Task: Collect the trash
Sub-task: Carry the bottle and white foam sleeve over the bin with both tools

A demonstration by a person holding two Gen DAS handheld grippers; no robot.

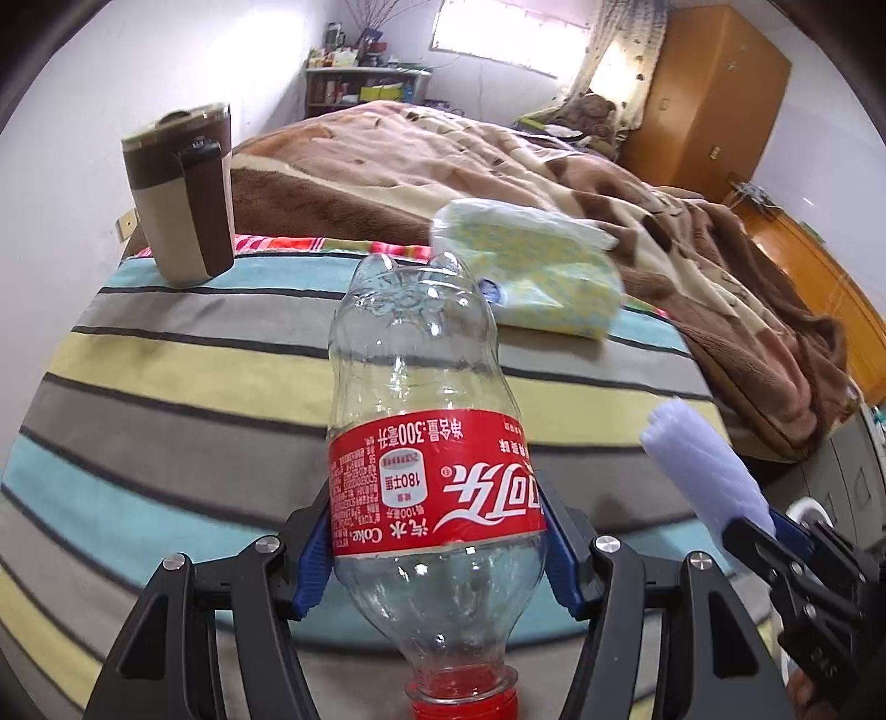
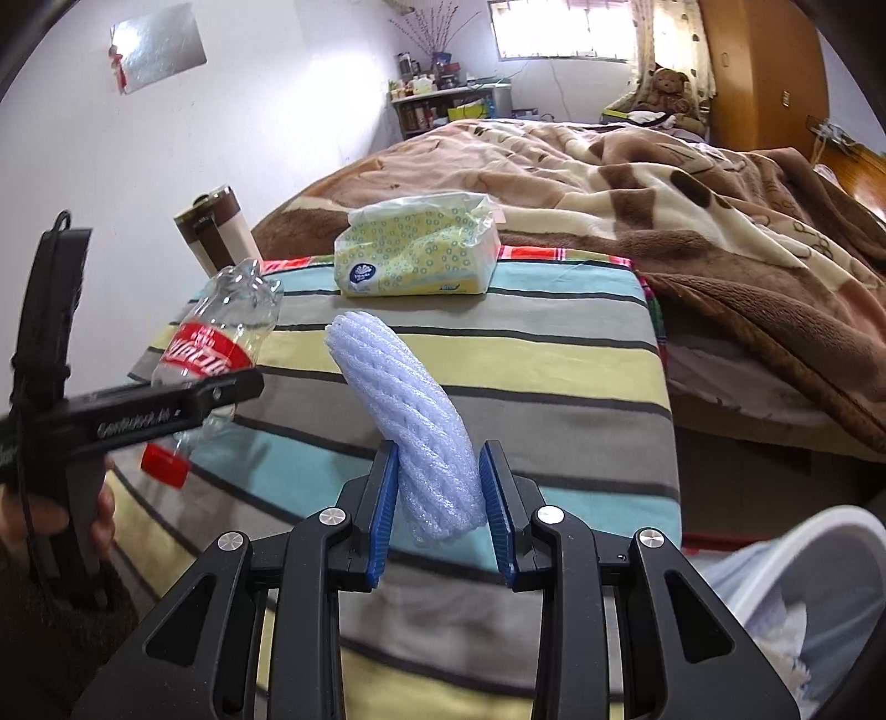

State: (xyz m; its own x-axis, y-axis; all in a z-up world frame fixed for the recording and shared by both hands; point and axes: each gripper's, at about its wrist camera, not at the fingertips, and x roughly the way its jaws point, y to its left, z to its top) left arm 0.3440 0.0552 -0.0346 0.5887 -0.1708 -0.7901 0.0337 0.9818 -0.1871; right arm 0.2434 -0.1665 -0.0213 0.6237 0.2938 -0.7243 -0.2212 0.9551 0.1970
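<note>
My left gripper (image 1: 437,548) squeezes the empty clear plastic cola bottle (image 1: 426,443); my right gripper (image 2: 440,501) pinches the white foam roll (image 2: 412,426). I should hold tight and tip both into the white bin (image 2: 830,531).

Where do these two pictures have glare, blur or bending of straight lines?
Left wrist view: the window is overexposed, the foam piece is blurred, and the stripes of the striped cover curve. Right wrist view: the white bin at the lower right is soft, and the window glares.

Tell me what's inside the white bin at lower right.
The bin holds pale crumpled material, likely paper or plastic. Its rim and the right gripper, shut on the foam, hide the rest.
</note>
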